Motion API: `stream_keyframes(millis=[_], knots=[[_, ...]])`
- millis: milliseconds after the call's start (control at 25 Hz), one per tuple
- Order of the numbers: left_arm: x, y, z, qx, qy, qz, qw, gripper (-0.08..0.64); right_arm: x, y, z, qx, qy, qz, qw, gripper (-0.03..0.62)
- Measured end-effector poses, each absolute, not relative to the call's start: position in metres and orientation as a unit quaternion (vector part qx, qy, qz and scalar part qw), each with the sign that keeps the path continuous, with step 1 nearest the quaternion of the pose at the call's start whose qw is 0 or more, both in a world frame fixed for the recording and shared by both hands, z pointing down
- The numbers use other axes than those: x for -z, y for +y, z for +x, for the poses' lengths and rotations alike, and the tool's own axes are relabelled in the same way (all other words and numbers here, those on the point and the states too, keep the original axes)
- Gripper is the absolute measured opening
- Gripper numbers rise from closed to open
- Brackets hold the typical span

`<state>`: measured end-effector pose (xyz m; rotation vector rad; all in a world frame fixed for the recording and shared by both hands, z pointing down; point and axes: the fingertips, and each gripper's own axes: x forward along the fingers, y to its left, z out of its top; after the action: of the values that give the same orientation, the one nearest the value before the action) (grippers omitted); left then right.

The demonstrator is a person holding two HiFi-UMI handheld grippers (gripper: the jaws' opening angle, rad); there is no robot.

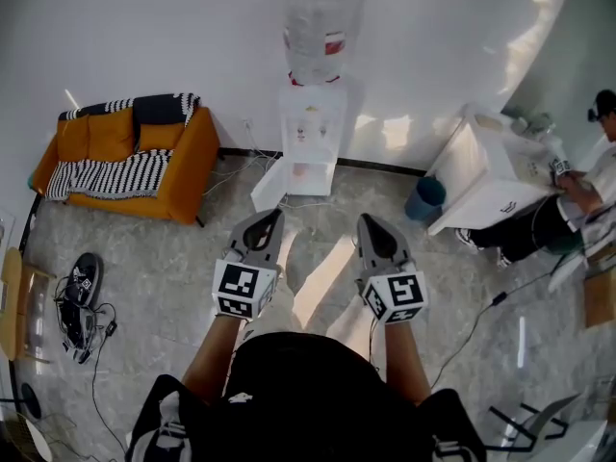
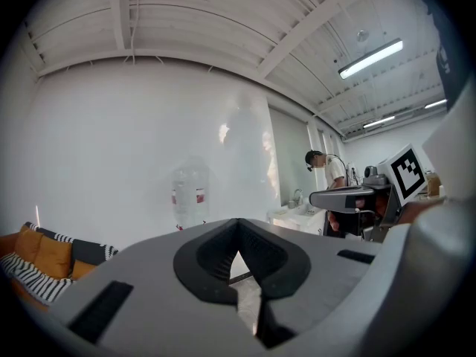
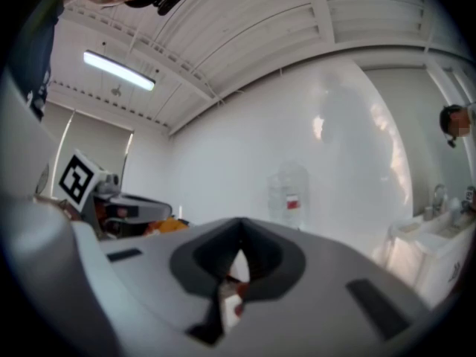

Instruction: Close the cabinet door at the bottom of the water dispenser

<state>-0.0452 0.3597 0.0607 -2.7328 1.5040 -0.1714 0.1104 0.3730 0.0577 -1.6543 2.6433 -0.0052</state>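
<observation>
**Directions:** clock-face, head view, reckoned from the two grippers.

**Grippers**
- The left gripper [image 1: 272, 216] is held at arm's length and points toward 12 o'clock. Its jaws are together at the tips, with nothing between them.
- The right gripper [image 1: 369, 221] is held beside it at 3 o'clock, pointing the same way. Its jaws are likewise together and empty.
- Each gripper carries its marker cube at the rear, nearest the person's forearms.

**Task item**
- The water dispenser [image 1: 313, 133] stands at 12 o'clock against the white wall, with a clear water bottle [image 1: 320, 27] seated upside down on top.
- The cabinet door [image 1: 270, 187] at the base is open. It is swung out from the lower compartment toward 7 o'clock of the dispenser.
- Neither gripper touches the door. In both gripper views the dispenser stands well ahead of the jaws.

**Surroundings**
- At 10 o'clock, an orange sofa [image 1: 125, 157] with a striped blanket [image 1: 106, 173] draped over it.
- At 9 o'clock, black equipment with cables [image 1: 82, 296] on the floor.
- At 2 o'clock, a blue bin [image 1: 424, 198] just beside a white counter unit [image 1: 486, 176].
- Between 2 and 3 o'clock, a second person [image 1: 577, 191] at that unit.
</observation>
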Motion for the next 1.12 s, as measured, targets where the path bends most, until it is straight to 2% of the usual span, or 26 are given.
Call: stream_keyframes(millis=[680,1120], knots=[[-0.058,0.202,-0.048,0.046,0.468,-0.882,0.005,0.009,-0.061,0.219,0.105,0.01,0.84,-0.542,0.0,0.034],[-0.052,0.075,-0.081,0.049,0.452,-0.891,0.001,0.008,-0.056,0.094,0.073,0.017,0.829,-0.56,-0.004,0.034]])
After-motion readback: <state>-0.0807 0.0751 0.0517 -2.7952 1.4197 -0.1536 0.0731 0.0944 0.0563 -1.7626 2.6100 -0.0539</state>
